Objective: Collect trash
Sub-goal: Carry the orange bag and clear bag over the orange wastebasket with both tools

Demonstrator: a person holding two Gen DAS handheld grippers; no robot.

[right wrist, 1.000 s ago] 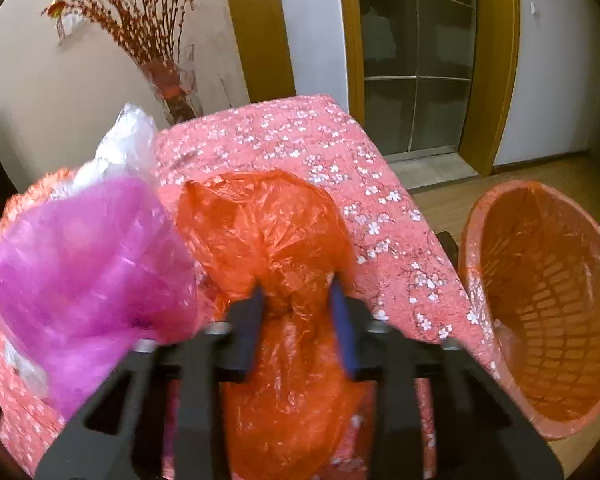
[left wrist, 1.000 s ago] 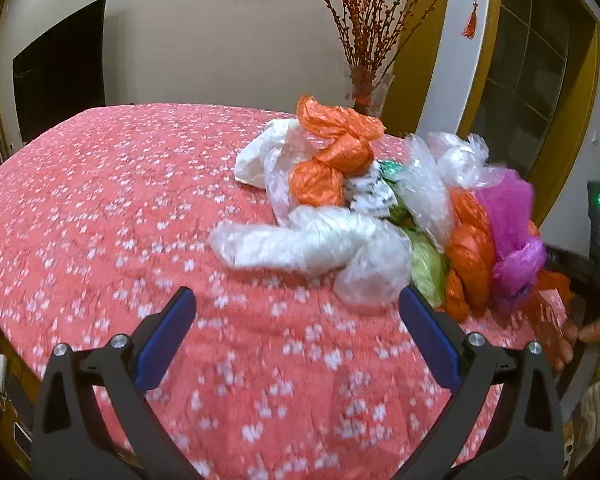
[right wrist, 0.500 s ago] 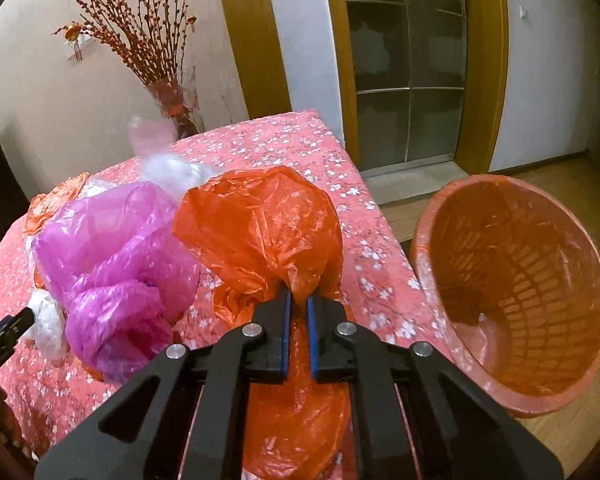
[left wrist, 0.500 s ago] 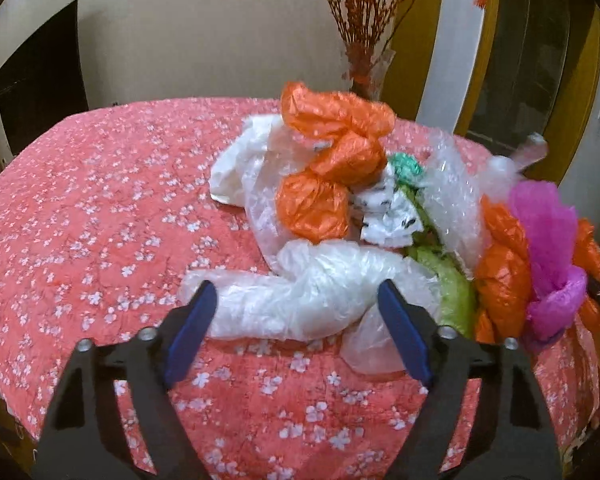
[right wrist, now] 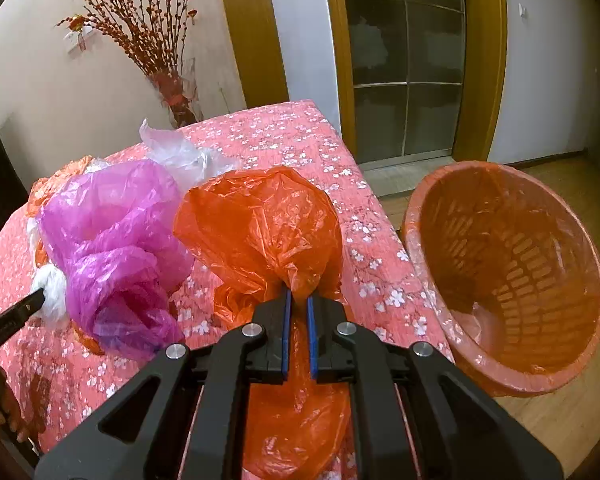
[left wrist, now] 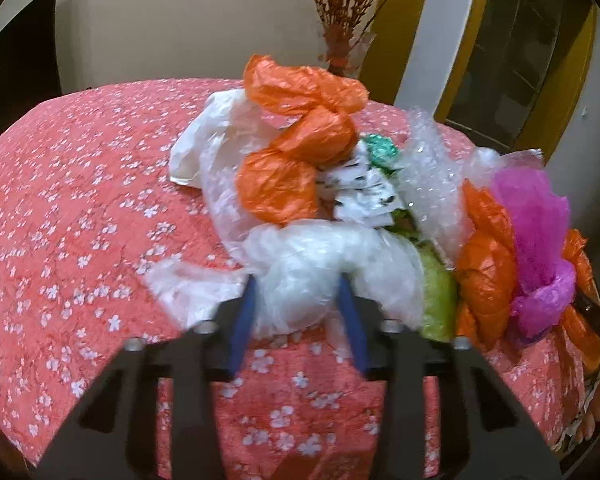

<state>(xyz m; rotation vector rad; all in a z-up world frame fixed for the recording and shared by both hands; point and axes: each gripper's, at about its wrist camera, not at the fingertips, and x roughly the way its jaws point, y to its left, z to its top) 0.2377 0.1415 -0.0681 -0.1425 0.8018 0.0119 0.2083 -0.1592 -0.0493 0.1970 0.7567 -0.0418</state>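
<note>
Right gripper jaws clamped on orange bag beside orange basket, left gripper jaws just closing around white bag on desk

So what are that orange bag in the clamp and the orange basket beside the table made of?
The crinkled orange bag looks like thin plastic film: glossy, translucent, finely creased, bunching where the jaws pinch it. The round orange basket seems to be rigid moulded plastic, with slotted lattice walls; a clear film liner appears to fold over its rim, though that is hard to confirm.
</note>
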